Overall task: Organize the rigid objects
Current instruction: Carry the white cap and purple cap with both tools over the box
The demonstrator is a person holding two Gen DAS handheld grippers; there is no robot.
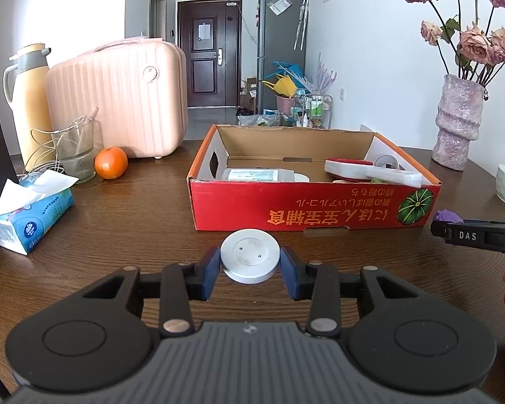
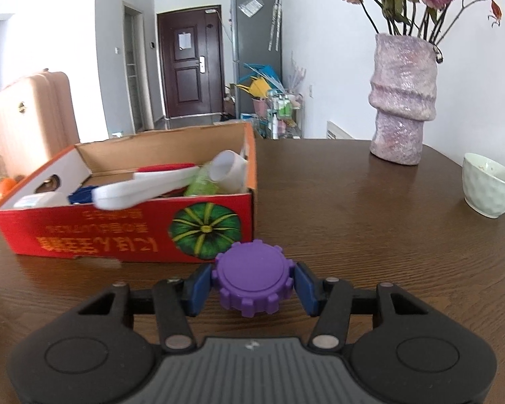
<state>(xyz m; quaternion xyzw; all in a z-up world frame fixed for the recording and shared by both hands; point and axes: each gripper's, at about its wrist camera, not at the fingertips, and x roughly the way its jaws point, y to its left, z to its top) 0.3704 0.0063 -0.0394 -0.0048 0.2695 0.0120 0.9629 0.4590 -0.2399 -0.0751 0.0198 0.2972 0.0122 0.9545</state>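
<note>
The left gripper (image 1: 250,267) is holding a white disc (image 1: 250,256) between its jaws, low over the counter (image 1: 134,222) and level, pointing at the red box (image 1: 314,207) just ahead. The right gripper (image 2: 251,284) is clamping a purple cap (image 2: 251,277) the same way, level and close to the counter, facing the box's near right corner. Inside the box, a white brush (image 2: 141,190) is lying among other items. A vase (image 2: 402,101) is standing beyond.
</note>
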